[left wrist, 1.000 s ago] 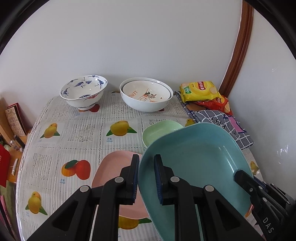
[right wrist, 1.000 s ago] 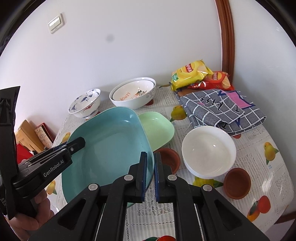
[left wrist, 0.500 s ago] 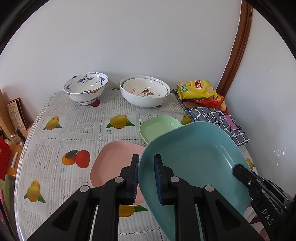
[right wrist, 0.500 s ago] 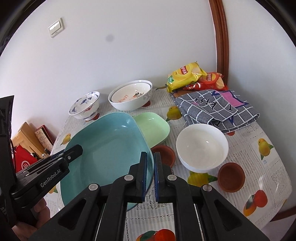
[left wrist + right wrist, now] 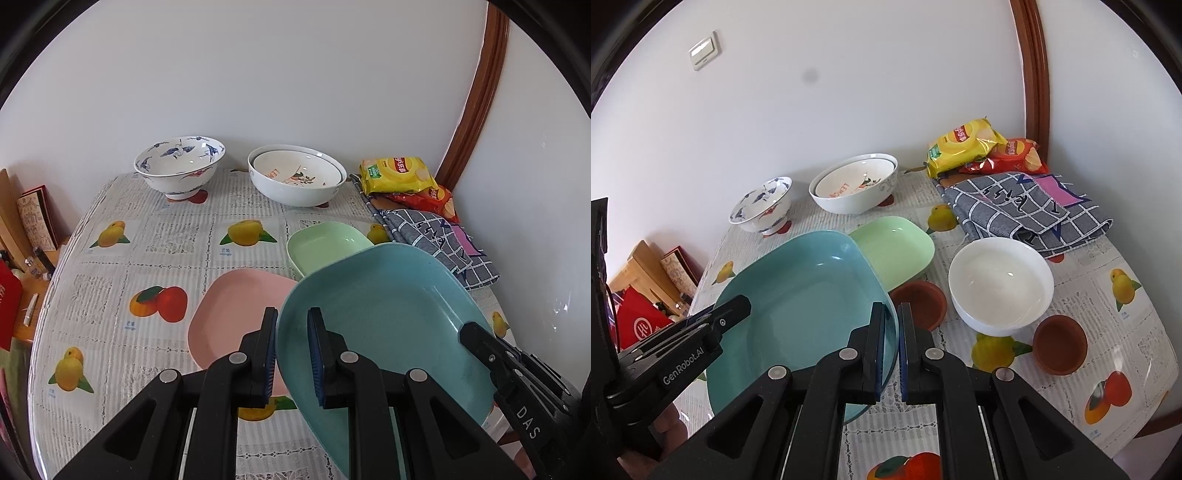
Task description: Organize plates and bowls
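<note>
Both grippers hold a large teal plate (image 5: 384, 317) in the air above the table. My left gripper (image 5: 292, 347) is shut on its left rim. My right gripper (image 5: 891, 343) is shut on its right rim; the plate also shows in the right wrist view (image 5: 805, 295). A pink plate (image 5: 236, 310) lies under it on the table, with a light green plate (image 5: 325, 243) behind. A blue-patterned bowl (image 5: 180, 164) and two nested white bowls (image 5: 297, 177) stand at the back. A plain white bowl (image 5: 1001, 284) and two small brown dishes (image 5: 919, 302) (image 5: 1060, 343) lie at the right.
Yellow and red chip bags (image 5: 964, 144) and a folded checked cloth (image 5: 1027, 214) lie at the back right near the wall. The fruit-print tablecloth (image 5: 110, 295) covers the table. Books and boxes (image 5: 29, 221) stand past the left edge.
Both grippers and the teal plate have risen and drawn back toward me; more of the pink plate and the table shows below.
</note>
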A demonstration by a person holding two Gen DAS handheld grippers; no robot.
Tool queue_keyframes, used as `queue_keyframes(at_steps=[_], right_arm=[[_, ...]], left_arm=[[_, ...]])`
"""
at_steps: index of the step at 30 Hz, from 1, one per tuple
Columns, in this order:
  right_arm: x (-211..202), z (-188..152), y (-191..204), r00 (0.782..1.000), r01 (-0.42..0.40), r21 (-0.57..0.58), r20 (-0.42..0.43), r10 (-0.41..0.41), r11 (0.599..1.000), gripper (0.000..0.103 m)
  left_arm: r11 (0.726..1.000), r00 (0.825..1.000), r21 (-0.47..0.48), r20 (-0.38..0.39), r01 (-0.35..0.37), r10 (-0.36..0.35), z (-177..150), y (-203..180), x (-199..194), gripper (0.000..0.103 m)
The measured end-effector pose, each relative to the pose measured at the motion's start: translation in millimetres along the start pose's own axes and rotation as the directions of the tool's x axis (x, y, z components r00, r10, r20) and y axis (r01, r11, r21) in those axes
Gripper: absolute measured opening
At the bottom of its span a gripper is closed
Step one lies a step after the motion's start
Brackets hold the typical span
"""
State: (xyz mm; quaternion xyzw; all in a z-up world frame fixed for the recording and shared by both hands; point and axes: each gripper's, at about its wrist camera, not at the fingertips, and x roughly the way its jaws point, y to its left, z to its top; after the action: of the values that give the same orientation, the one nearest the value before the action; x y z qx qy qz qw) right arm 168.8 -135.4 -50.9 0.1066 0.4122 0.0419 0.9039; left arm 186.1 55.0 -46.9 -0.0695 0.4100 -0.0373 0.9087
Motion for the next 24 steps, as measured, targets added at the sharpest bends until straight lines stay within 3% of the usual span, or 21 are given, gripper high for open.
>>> queue_keyframes(at_steps=[24], right_arm=[[34, -18, 23, 0.995, -0.047, -0.047, -0.091, 0.043, 0.998, 0.007]], left_arm=[[0.996, 0.996, -0.070, -0.072, -0.057, 0.052, -21, 38, 19, 0.016]])
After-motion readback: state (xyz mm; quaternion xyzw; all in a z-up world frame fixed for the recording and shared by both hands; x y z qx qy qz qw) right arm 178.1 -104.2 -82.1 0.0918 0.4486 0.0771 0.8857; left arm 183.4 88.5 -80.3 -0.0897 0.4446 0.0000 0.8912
